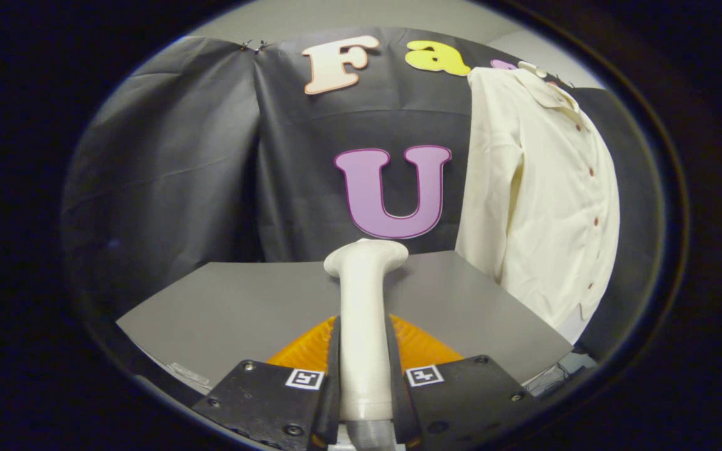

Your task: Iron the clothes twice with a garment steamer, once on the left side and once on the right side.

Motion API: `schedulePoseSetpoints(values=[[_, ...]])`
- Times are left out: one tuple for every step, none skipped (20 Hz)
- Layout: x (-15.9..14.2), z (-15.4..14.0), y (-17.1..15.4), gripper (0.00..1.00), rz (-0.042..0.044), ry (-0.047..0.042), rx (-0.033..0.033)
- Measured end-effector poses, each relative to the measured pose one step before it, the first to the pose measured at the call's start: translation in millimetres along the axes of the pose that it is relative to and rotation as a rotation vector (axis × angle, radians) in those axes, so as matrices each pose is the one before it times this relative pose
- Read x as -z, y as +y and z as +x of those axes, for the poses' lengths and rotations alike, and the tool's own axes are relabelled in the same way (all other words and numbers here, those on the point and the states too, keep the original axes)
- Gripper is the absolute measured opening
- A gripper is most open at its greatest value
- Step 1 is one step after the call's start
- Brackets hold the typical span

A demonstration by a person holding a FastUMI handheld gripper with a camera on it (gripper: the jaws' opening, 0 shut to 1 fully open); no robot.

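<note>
1. Gripping is shown: the gripper (365,382) is clamped, both fingers pressed on the smooth cream plastic garment steamer (364,313).
2. A rigid, likely slippery handle is judged; mid-handle hold suits.
3. Its long axis is directed forward, head away, above the grey table (242,307).
4. The soft cream buttoned shirt (543,194) is hung beyond, rightward.

grey table (242,307) under gripper (365,382), fingers clamped on steamer (364,313); orange mat (420,347) lying flat on it.
</note>
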State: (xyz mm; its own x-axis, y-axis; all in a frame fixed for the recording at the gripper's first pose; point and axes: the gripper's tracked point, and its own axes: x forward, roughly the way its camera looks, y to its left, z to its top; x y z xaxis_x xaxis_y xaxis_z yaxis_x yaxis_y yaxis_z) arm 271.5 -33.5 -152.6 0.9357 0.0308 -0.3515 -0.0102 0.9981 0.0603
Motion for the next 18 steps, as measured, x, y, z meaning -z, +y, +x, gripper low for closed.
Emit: schedulePoseSetpoints(values=[[-5.37,-3.79,-2.14,0.33,0.00165,-0.01895,-0.01489],[-4.44,-5.56,-2.99,0.33,0.00472,-0.01022,-0.01055],[-4.34,-4.9,-5.01,0.33,0.01423,-0.01034,-0.00638],[-4.28,-6.02,-5.92,0.33,0.02001,-0.00743,-0.00704],[-4.52,-5.61,-4.43,0.33,0.01681,-0.0032,-0.00743],[-6.24,-7.02,-5.05,0.33,0.00765,-0.00918,-0.0077],[-8.07,-7.75,-8.52,0.33,-0.0049,-0.01757,0.00181],[-6.97,-5.98,-8.1,0.32,-0.01188,-0.01656,0.00572],[-7.96,-6.83,-8.06,0.32,-0.01684,-0.02103,0.001],[-6.99,-6.45,-8.05,0.32,-0.01179,-0.0247,-0.00116],[-8.62,-6.46,-8.58,0.32,-0.00935,-0.02588,-0.00111],[-8.42,-5.96,-9.11,0.32,-0.00215,-0.03001,0.00106],[-9.7,-5.0,-9.88,0.32,0.00136,-0.02968,0.00194],[-8.52,-5.05,-10.36,0.32,0.00087,-0.02814,0.00291],[-9.72,-3.59,-10.44,0.32,-0.00449,-0.0282,0.00431],[-5.98,-3.37,-11.2,0.32,-0.01445,-0.02064,0.00873],[-6.95,-2.64,-13.51,0.32,-0.02101,-0.01953,0.01515],[-4.83,-2.28,-13.43,0.32,-0.01455,-0.0151,0.01756]])
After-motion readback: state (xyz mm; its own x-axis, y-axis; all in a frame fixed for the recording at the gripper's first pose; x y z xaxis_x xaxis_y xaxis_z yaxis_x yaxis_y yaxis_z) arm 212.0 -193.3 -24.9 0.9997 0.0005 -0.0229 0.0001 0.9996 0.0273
